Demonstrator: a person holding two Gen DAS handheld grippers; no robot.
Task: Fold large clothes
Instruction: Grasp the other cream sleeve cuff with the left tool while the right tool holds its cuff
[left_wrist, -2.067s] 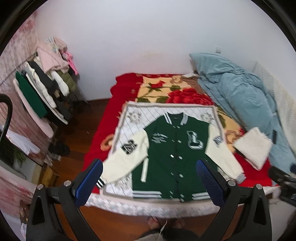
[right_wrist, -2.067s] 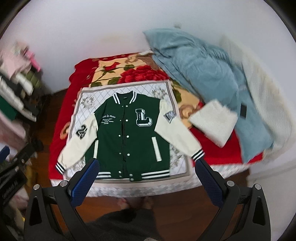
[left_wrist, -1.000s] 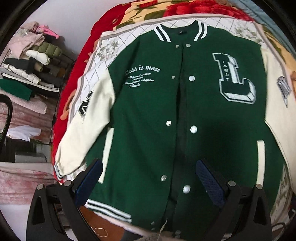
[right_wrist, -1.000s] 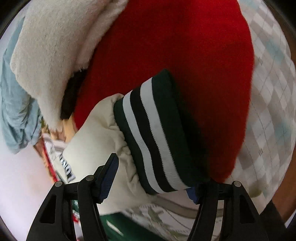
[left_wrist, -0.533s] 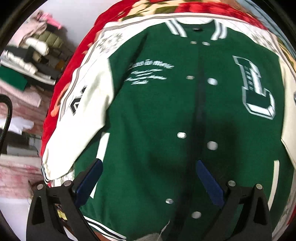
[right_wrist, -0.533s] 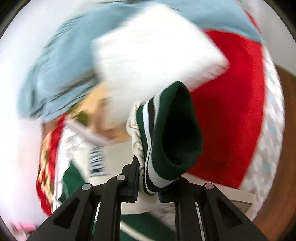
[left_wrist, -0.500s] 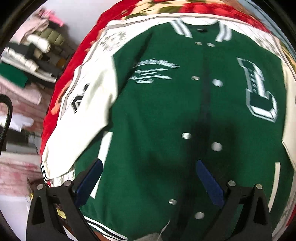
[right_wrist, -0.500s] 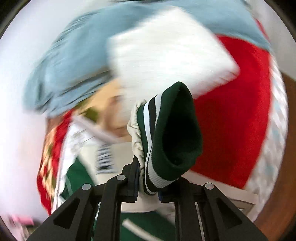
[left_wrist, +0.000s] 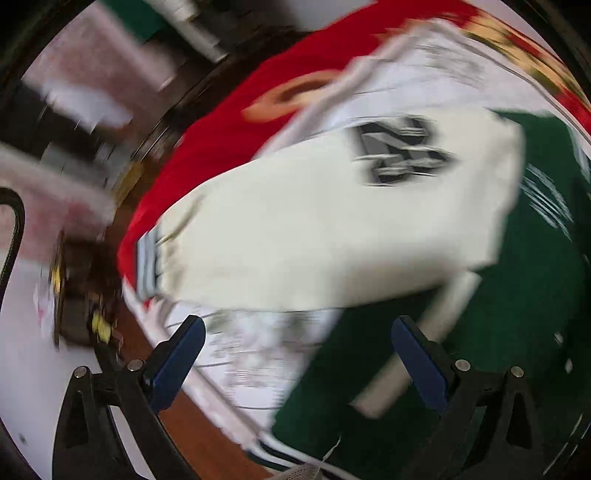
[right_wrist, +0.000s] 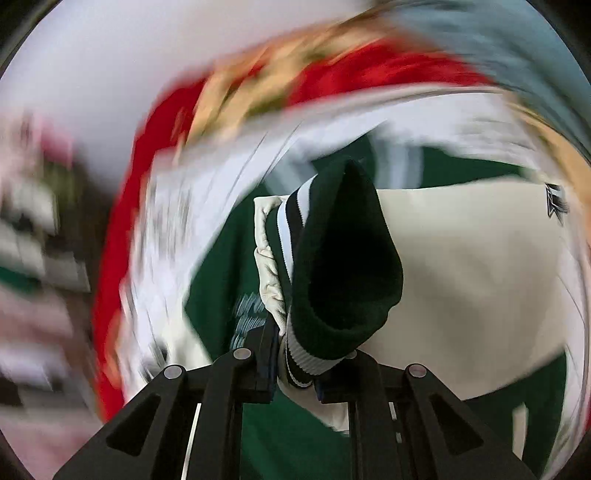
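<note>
"Since the bed under its red blanket carries everything, where does the jacket lie on it?"

"Flat on its back on the white quilted sheet, green body spread, front upward. Seen from my left camera the cream left sleeve runs on a slant from the shoulder with its number patch down to the striped cuff at the bed's near edge."

"And your own fingers?"

"My right gripper is clenched on the right sleeve's cuff; its jaws have just been closing on that ribbed green-and-white band, which stands up between the pads. That cream sleeve trails off to the right across the green front, so I judge I'm carrying it inward over the chest. My left gripper is released, jaws wide apart, nothing between them, hovering above the sheet and the jacket's lower hem."

"So which hand takes the other sleeve?"

"The left, I'd say: it is the nearer and the free one. The striped cuff lies up and to the left of my left fingertips, not touching them. The sleeve's long axis runs on from there toward the shoulder, so I think the fold goes along that line toward the body. Both views are blurred, so finer detail I can't tell."
</note>
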